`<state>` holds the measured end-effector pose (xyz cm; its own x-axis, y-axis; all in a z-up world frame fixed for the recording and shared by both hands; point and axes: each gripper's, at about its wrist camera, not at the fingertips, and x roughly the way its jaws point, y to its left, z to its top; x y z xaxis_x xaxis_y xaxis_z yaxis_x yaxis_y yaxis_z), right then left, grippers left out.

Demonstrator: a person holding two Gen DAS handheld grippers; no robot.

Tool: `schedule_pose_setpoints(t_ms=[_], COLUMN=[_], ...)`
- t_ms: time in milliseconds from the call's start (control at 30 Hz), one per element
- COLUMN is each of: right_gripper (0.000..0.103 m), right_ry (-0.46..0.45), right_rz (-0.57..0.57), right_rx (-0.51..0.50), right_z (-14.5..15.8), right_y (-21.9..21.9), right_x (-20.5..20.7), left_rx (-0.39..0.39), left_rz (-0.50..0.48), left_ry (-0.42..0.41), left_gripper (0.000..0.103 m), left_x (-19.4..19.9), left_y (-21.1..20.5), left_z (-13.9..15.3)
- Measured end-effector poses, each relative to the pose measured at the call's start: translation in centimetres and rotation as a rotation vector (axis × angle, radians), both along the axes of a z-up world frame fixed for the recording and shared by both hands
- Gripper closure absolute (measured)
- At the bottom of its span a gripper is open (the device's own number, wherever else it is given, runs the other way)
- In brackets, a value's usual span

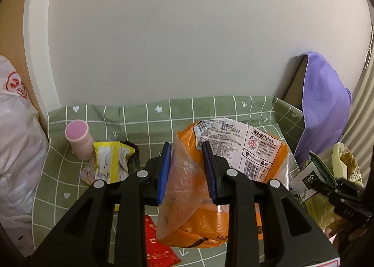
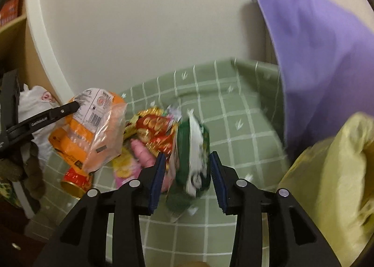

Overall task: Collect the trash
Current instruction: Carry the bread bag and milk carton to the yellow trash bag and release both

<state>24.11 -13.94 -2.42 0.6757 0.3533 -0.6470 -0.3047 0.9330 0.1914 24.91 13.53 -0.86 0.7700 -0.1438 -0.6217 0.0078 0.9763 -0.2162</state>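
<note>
With the left hand-held gripper (image 1: 187, 168) clamped on the orange wrapper (image 1: 224, 173) over mid-tabletop (image 1: 58, 168) and the right hand-held gripper (image 2: 185, 174) apart around the green packet (image 2: 194, 164), close firmly before carrying it toward the yellow bag (image 2: 336, 185) at three o'clock.

Bottle (image 1: 78, 141) stands far left on tablecloth (image 1: 233, 107), snack wrapper (image 1: 109, 164) just right of it. Plastic bag (image 1: 224, 173) at centre; cloth (image 1: 325, 107) hangs behind right.

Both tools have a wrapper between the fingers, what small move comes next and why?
Probably carry the right tool, whose fingers frame the green-and-white snack packet, right toward the yellow-green plastic bag. The left tool brackets the orange plastic wrapper, so that can follow.
</note>
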Motion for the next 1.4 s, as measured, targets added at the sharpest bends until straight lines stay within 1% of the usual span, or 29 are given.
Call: schedule_pose_setpoints(t_ms=[100,167,200,233,267,367,500,600,667,700,733,800,867,967,1033,1067,1133,1233,1300,1367,1400], right_gripper=[0.066,0.066,0.071,0.074,0.074,0.074,0.074,0.074,0.074,0.074,0.074,0.074,0.074,0.074,0.074,0.074,0.074,0.074,0.074,0.074,0.074], right_ry=[0.013,0.011,0.007,0.004,0.007,0.002,-0.065,-0.147,-0.207,-0.251,-0.283,-0.354,-0.404,-0.460,-0.477,-0.481,-0.483,-0.480,-0.473,-0.462,-0.457], right_rz=[-0.040,-0.086,-0.101,-0.112,-0.117,-0.126,-0.144,-0.210,-0.273,-0.322,-0.357,-0.449,-0.526,-0.670,-0.735,-0.757,-0.809,-0.840,-0.858,-0.870,-0.874], right_rx=[-0.002,0.034,0.060,0.084,0.104,0.118,0.108,0.105,0.106,0.102,0.094,0.054,0.012,-0.067,-0.091,-0.095,-0.095,-0.110,-0.121,-0.102,-0.086], right_z=[-0.6,-0.6,-0.3,-0.2,0.0,0.8,3.3,6.4,8.5,9.9,11.0,13.3,14.9,16.9,17.5,17.5,17.6,17.4,16.9,16.3,16.0], right_y=[0.1,-0.5,-0.9,-1.2,-1.6,-2.2,-3.3,-5.8,-8.1,-9.6,-10.8,-13.4,-15.4,-18.6,-20.1,-20.6,-21.8,-22.5,-23.0,-23.5,-23.7], right_x=[-0.5,-0.7,-0.7,-0.7,-0.7,-1.0,-2.5,-4.3,-5.8,-7.1,-8.0,-10.4,-12.4,-16.1,-18.0,-18.7,-20.3,-21.3,-21.4,-21.0,-20.9], left_rx=[0.002,0.004,0.006,0.009,0.012,0.010,0.000,-0.003,0.012,0.014,0.017,0.022,0.028,0.039,0.040,0.037,0.038,0.038,0.047,0.122,0.150], left_rz=[-0.008,-0.017,-0.019,-0.024,-0.028,-0.044,-0.100,-0.183,-0.259,-0.295,-0.354,-0.424,-0.527,-0.654,-0.742,-0.770,-0.834,-0.881,-0.893,-0.908,-0.919], left_ry=[0.006,0.008,0.007,0.006,0.005,0.000,-0.022,-0.079,-0.139,-0.162,-0.198,-0.240,-0.287,-0.327,-0.327,-0.320,-0.290,-0.235,-0.213,-0.198,-0.188], left_gripper=[0.077,0.077,0.077,0.077,0.077,0.077,0.077,0.077,0.077,0.077,0.077,0.077,0.077,0.077,0.077,0.077,0.077,0.077,0.077,0.077,0.077], left_x=[-0.1,-0.3,-0.3,-0.4,-0.5,-0.4,0.3,1.1,1.5,1.7,1.9,1.9,1.7,1.0,0.6,0.5,0.6,1.3,2.1,2.7,2.8], left_y=[-0.3,-0.6,-0.7,-0.8,-1.0,-1.7,-3.5,-6.2,-8.9,-10.1,-12.2,-14.8,-18.7,-23.5,-26.9,-28.0,-31.1,-34.7,-37.0,-39.6,-40.2], left_z=[-0.3,-0.4,-0.4,-0.3,-0.3,0.1,1.6,4.0,6.2,7.1,8.5,10.0,11.7,12.7,12.6,12.4,11.4,9.5,8.1,5.8,4.9])
